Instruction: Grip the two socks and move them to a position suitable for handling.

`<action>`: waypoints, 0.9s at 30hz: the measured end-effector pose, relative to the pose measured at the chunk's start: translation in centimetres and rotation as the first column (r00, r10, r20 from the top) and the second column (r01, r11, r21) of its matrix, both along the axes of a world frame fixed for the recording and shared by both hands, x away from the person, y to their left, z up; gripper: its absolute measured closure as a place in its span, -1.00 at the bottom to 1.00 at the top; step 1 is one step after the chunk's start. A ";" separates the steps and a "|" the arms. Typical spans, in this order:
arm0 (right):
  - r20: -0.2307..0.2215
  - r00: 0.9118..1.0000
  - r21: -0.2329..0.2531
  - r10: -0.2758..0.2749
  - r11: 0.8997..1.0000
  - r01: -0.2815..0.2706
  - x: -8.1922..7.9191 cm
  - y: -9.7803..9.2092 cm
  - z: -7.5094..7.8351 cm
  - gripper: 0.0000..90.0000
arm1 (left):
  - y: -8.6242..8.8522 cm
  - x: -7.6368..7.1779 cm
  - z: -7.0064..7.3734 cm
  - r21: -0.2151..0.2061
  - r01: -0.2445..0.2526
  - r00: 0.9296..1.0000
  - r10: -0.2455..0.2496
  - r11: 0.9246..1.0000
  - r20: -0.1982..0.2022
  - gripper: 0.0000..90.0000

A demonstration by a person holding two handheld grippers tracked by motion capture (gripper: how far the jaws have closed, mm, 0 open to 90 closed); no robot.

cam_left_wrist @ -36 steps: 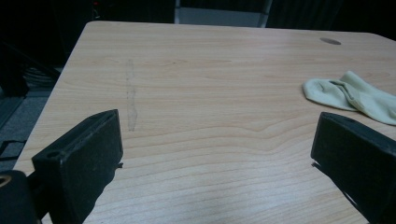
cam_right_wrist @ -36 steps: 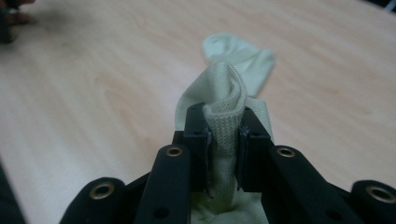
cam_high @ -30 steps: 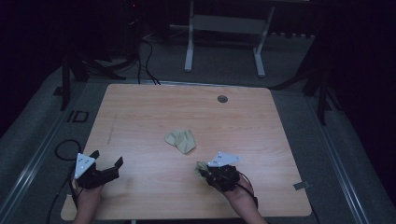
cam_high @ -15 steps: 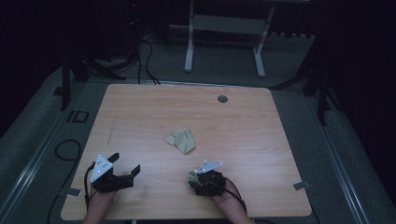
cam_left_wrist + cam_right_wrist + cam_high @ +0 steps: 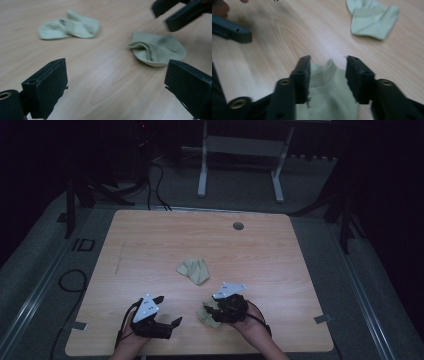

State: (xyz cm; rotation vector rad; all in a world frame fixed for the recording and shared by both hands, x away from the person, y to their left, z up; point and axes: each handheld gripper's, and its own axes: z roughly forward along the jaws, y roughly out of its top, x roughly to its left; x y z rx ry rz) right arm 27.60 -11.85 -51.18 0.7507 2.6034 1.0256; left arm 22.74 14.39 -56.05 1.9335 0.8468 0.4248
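Table: light wood-grain table (image 5: 150, 245), rectangular, with a round grommet hole (image 5: 238, 226) near the far edge; most of the top is bare, wide free room to the left, right and far side of the work.
Near edge: both tools sit close to the person's edge of the table, with little margin behind them.
Near sock: pale green sock (image 5: 210, 314) lying flat near the front edge, right of centre; in the right gripper view its ribbed cuff (image 5: 324, 72) points away from the tool, long axis running along the tool's line of sight.
Far sock: second pale green sock (image 5: 194, 270), folded over itself, near the table's middle, well apart from the near sock; long axis roughly toward the far left corner.
Right tool: right tool (image 5: 212, 312) is over the near sock, jaws apart with the cuff between them, not pinched.
Left tool: left tool (image 5: 167, 312) is low over bare wood just left of the near sock, jaws wide apart, nothing between them.
Hands: the person's forearms enter from the bottom edge.
Room: dim; grey carpeted floor (image 5: 45, 270), a white metal frame (image 5: 240, 165) beyond the far edge, black cables (image 5: 155, 190) trailing on the floor at the far left.
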 end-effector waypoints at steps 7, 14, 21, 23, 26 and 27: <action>-0.039 0.999 -0.079 0.037 0.996 -0.040 0.5 1.5 -3.0 0.30 | -2.4 0.6 0.0 0.042 -0.009 1.000 0.010 0.999 -0.020 -0.71; -0.042 0.999 -0.092 0.017 0.996 -0.021 0.7 1.5 -4.0 0.78 | -5.0 1.7 0.5 0.021 0.005 0.998 -0.003 1.000 -0.059 -0.18; -0.074 0.997 -0.042 -0.003 0.999 0.000 1.0 1.0 -4.2 0.78 | -5.8 2.5 0.7 -0.033 0.032 0.996 -0.034 0.999 -0.088 0.96; -0.077 0.997 -0.037 -0.006 0.999 0.003 1.0 1.0 -4.2 0.78 | -6.3 2.8 0.6 -0.034 0.052 0.993 -0.055 0.998 -0.107 0.99; -0.076 0.997 -0.034 -0.009 0.999 0.006 1.0 1.0 -4.3 0.78 | -7.2 3.1 0.1 0.016 0.075 0.985 -0.072 0.997 -0.157 0.99; -0.075 0.997 -0.031 -0.009 0.999 0.007 1.0 1.0 -4.3 0.78 | -7.4 3.1 -0.1 0.029 0.084 0.981 -0.078 0.996 -0.175 0.99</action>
